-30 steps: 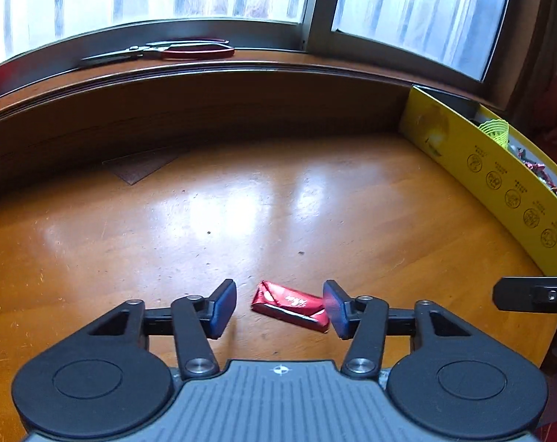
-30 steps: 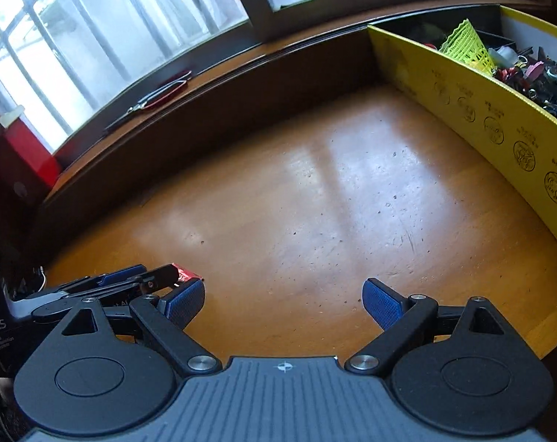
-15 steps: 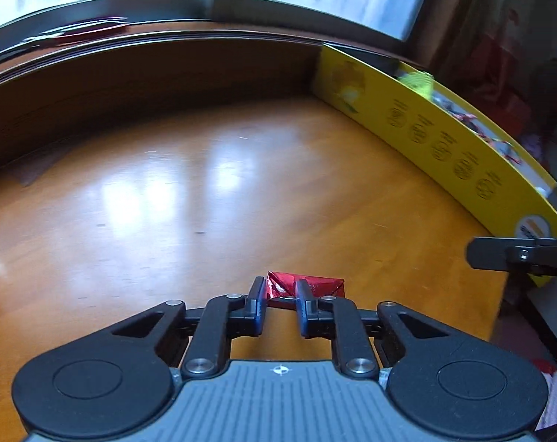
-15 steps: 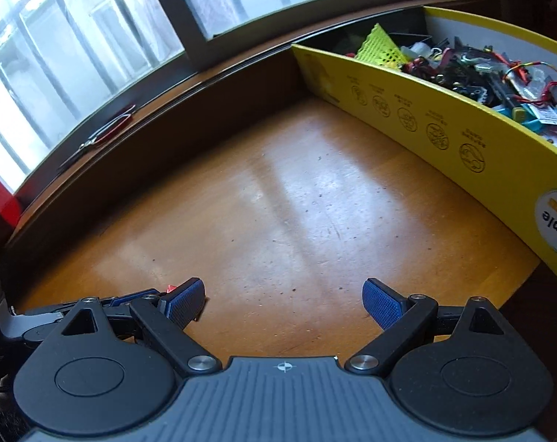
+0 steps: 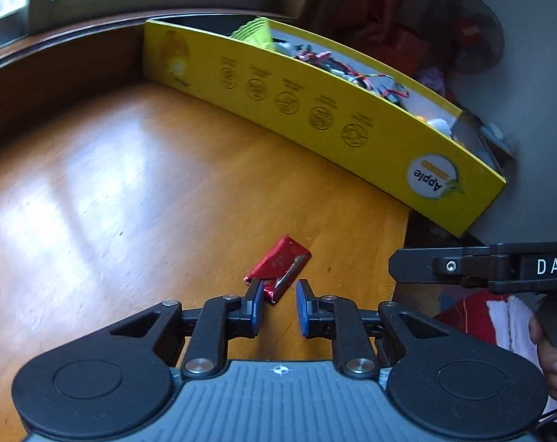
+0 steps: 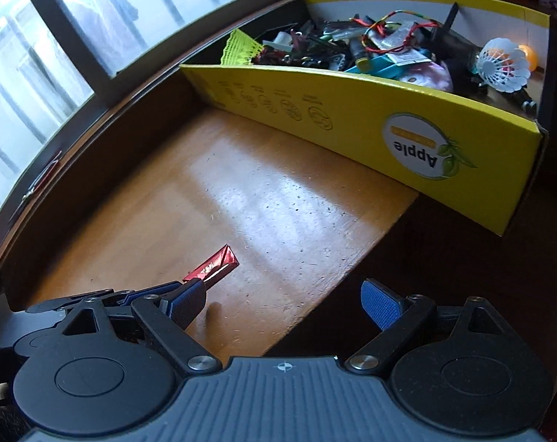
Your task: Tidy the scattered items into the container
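The red foil packet lies tilted at the left gripper, its near end against the inner face of the left fingertip, the rest reaching toward 1 o'clock over the wooden table. The jaws stand narrowly parted, and the right fingertip is clear of the packet, so whether the packet is gripped cannot be told. The yellow box sits at 1 o'clock, heaped with odds and ends. The right gripper gapes wide and holds nothing, with the packet at its 10 o'clock.

My matt black plastic tongs carry ribbed blue pads, over a glossy varnished wood worktop, shiny red foil wrapper and matt yellow cardboard box.
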`<state>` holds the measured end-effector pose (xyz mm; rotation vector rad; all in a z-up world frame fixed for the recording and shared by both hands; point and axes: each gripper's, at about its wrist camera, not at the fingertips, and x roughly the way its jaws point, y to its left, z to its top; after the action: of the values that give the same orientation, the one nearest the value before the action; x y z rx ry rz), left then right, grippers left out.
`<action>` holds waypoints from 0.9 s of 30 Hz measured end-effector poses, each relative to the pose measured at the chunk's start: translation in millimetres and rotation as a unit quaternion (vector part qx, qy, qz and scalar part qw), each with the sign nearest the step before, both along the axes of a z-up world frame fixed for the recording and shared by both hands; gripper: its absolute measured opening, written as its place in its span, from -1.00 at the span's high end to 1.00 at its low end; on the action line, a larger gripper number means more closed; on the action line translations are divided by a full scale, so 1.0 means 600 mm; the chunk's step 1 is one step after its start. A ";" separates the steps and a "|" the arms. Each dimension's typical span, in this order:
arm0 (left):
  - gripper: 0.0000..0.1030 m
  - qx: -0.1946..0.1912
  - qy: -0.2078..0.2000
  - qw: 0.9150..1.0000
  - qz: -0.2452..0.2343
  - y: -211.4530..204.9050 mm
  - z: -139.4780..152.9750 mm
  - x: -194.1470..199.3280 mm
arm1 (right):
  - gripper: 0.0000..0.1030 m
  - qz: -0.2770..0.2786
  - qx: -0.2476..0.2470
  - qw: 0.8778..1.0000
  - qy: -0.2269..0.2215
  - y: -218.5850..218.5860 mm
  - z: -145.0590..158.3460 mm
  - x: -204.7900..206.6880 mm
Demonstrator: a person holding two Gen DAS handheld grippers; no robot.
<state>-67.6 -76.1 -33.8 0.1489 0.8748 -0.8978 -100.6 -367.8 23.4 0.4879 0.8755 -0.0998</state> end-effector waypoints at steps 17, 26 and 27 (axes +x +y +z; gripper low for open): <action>0.52 0.023 -0.008 0.990 0.137 0.089 0.024 0.046 | -0.28 0.203 -0.113 0.971 -0.063 0.128 -0.029 0.106; 0.46 0.021 -0.009 0.992 0.122 0.093 0.022 0.043 | -0.03 0.210 -0.188 0.957 -0.066 0.143 -0.043 0.095; 0.45 0.021 -0.009 0.993 0.116 0.090 0.021 0.041 | -0.03 0.203 -0.190 0.959 -0.064 0.139 -0.043 0.089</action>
<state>-42.9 -22.3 -21.5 0.0897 0.8749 -0.6610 -47.2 -284.4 -2.6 -0.0496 0.7905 0.1373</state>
